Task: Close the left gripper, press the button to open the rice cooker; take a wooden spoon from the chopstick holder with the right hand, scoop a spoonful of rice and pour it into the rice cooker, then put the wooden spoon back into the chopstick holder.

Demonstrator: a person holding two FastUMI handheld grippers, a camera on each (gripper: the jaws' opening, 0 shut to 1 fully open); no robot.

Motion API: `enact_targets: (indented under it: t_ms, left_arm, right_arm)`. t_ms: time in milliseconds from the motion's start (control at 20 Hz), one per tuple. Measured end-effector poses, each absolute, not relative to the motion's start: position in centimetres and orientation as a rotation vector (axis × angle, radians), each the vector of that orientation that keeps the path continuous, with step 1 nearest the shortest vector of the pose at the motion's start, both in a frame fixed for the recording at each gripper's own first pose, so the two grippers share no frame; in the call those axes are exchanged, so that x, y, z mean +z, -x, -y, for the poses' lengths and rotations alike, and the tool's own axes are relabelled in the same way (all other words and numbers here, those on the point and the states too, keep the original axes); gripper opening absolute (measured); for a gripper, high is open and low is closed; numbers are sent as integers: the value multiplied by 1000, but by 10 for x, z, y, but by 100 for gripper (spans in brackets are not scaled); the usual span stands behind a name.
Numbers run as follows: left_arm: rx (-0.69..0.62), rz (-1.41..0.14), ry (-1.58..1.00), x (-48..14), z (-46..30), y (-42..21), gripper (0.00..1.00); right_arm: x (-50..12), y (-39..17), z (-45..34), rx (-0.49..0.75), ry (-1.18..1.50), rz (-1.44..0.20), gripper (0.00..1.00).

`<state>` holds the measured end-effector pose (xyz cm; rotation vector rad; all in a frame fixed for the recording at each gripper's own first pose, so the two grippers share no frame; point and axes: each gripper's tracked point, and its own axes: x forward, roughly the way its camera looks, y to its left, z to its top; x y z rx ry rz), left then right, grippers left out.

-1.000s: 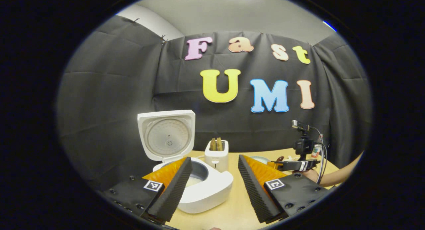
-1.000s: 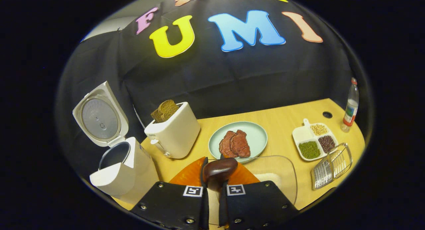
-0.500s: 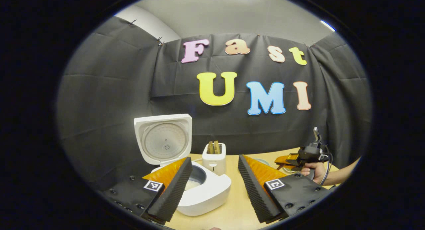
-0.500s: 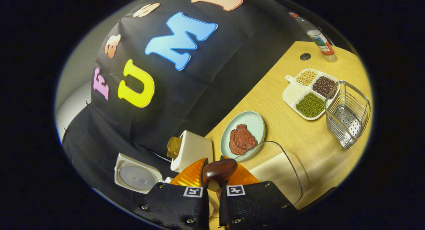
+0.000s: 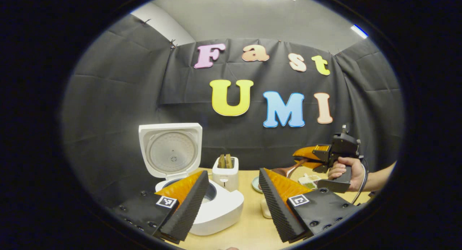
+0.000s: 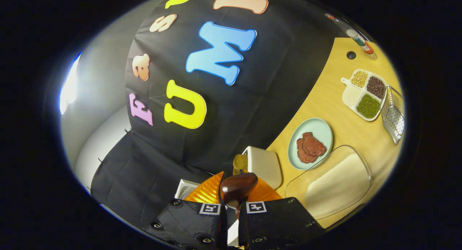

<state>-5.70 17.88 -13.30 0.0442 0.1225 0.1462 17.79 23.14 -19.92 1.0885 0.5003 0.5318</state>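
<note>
In the left gripper view, the white rice cooker stands on the pale wooden table with its lid up, and the white toaster is just behind it to the right. In the right gripper view, the pale green round plate lies beside the toaster, the clear rice container lies before the plate, and the white divided dish lies beyond it, next to the wire metal basket.

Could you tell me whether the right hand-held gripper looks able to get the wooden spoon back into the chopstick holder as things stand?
Probably yes: the right hand-held gripper is shut on the wooden spoon, and the wire chopstick holder stands open-topped at the table's edge.
</note>
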Motion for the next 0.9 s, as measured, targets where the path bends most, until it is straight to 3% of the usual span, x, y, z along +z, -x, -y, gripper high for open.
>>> enact_targets:
  t_ms: [250,900]
  left_arm:
    - [205,-114,-43,-137,-200,75,99]
    - [292,-119,-27,-148,-253,119,96]
  right_arm:
    - [-175,-170,-294,645,-1126,-536,12]
    - [-193,-166,-446,785,-1079,-668,12]
